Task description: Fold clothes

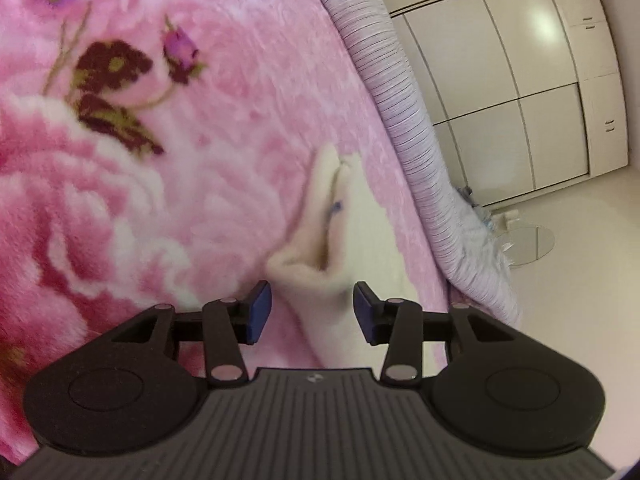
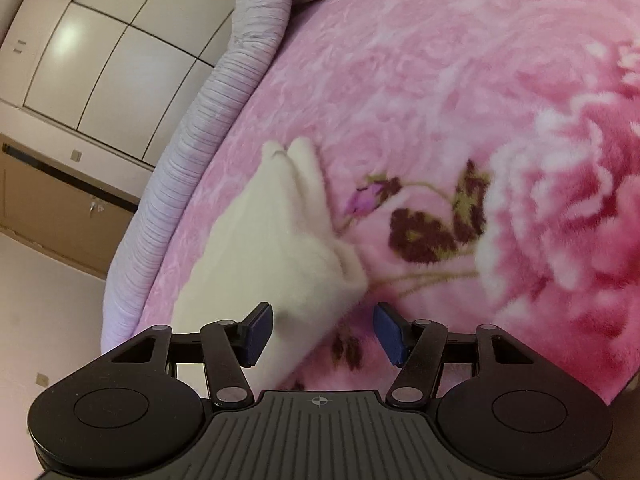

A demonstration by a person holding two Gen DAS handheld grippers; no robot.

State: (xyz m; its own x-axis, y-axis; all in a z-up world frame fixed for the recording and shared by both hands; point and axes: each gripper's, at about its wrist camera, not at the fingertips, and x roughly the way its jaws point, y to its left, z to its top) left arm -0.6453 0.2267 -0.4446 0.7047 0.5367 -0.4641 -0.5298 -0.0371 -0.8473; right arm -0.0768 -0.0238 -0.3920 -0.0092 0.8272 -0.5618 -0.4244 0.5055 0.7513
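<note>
Left gripper (image 1: 313, 312): jaws apart, pads clear, pitched down. Right gripper (image 2: 323, 334): jaws wider, likewise pitched down.

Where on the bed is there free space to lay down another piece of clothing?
The pink floral blanket lies bare inward of the white garment, across the big flower print. It is tighter along the lilac striped edge, where the garment lies in front of both grippers.
</note>
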